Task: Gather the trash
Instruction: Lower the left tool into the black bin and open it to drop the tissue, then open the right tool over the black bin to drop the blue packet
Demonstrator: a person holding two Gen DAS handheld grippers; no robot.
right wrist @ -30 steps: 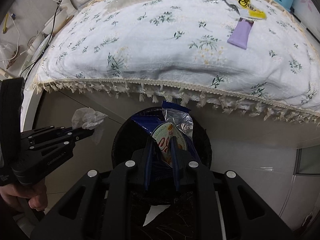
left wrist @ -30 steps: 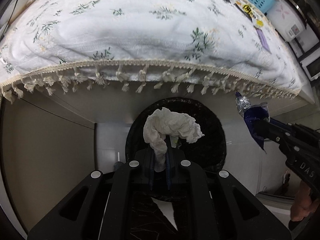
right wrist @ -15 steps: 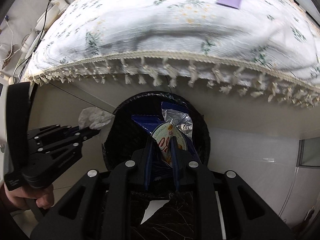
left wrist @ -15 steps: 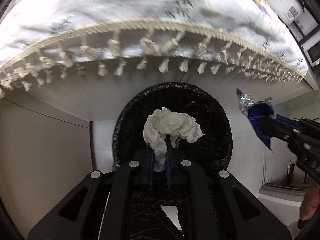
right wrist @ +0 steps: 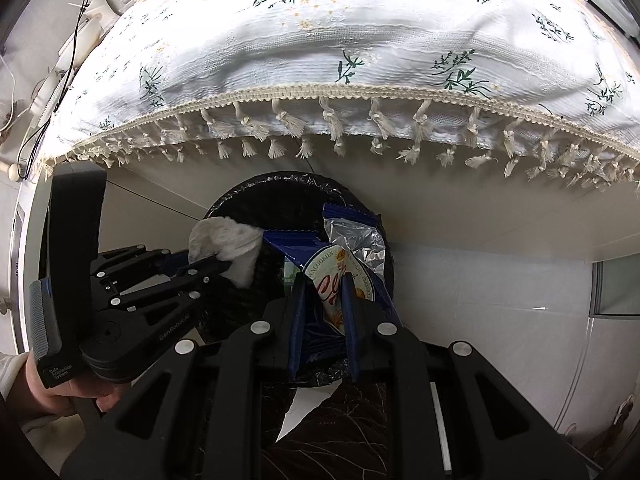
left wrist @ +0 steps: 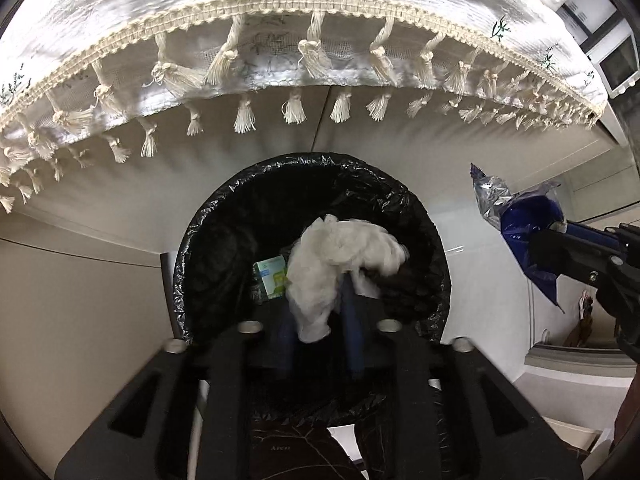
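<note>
Here, the left gripper [left wrist: 320,320], its jaws just opening, frees the tissue [left wrist: 340,256] over the bin [left wrist: 192,240], while the right gripper [right wrist: 322,300] clamps the wrapper [right wrist: 340,280], which may snag the rim.

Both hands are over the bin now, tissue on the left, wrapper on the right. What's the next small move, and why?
Probably open the left gripper wider. Its fingers have just been parting and the crumpled tissue hangs loose between them, over the black-lined bin, so it should drop in. The right gripper is shut on the cookie wrapper; release that next.
</note>
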